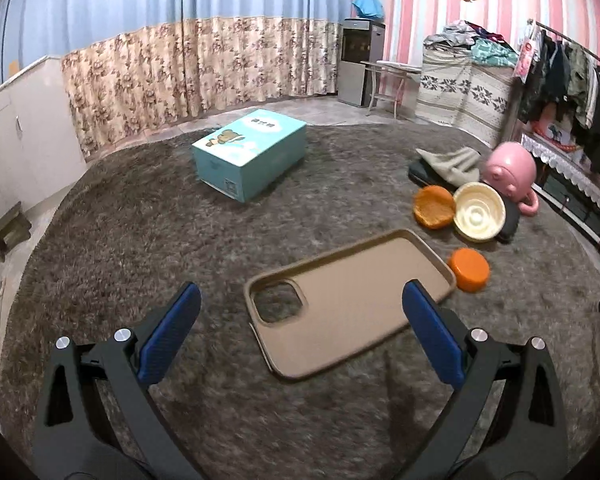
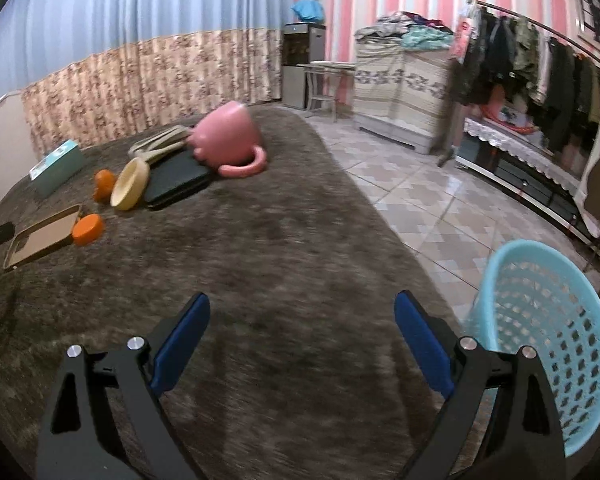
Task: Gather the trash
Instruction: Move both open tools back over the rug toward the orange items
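Tan phone case (image 1: 348, 304) is the nearest piece, lying flat on the shaggy grey rug (image 1: 140, 220), inner side up, right in front of my left gripper (image 1: 300, 312). Jaws spread wide, nothing held; the case sits partly between the blue pads (image 1: 172, 332), closer to the right-hand one. Its long axis runs diagonally, camera cutout near-left, far end up-right toward the orange lid (image 1: 469, 269). I'd judge a wrist twist is needed so the pads cross the short width.

Right gripper (image 2: 302, 340) is also wide open and empty, over bare rug, well apart from the case. Blue basket (image 2: 556, 320) stands just right of it, at the rug's edge. So: left grabs, basket is on the right.
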`<state>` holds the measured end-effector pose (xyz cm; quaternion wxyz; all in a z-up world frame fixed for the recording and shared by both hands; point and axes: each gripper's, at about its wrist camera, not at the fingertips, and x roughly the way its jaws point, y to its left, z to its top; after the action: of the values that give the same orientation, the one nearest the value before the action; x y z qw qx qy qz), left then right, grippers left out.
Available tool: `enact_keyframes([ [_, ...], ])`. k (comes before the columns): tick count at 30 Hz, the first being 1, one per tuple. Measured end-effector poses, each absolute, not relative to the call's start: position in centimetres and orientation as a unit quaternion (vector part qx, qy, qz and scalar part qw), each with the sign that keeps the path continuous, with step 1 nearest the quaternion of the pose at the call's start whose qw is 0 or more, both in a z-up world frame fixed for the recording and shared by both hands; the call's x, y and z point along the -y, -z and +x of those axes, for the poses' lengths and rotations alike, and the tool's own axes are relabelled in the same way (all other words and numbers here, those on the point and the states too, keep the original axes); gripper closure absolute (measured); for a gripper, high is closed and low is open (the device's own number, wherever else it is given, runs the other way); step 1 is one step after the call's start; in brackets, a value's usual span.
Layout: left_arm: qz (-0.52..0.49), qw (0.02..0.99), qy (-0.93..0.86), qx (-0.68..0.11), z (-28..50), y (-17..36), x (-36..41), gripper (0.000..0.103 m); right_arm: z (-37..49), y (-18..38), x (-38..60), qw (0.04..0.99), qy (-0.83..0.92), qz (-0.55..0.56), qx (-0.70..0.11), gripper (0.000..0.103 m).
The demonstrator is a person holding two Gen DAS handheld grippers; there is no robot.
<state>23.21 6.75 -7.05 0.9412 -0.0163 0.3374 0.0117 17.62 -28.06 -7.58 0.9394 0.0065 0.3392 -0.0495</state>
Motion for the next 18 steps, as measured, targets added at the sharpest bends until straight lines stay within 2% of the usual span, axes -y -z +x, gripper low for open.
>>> enact_keyframes([
  [18, -0.019, 0.943, -0.051, -0.329, 23.9, 6.9, -12.3, 0.006, 23.9, 7.0, 16.4, 0.932, -0.077, -0.039, -0.351, 0.012],
])
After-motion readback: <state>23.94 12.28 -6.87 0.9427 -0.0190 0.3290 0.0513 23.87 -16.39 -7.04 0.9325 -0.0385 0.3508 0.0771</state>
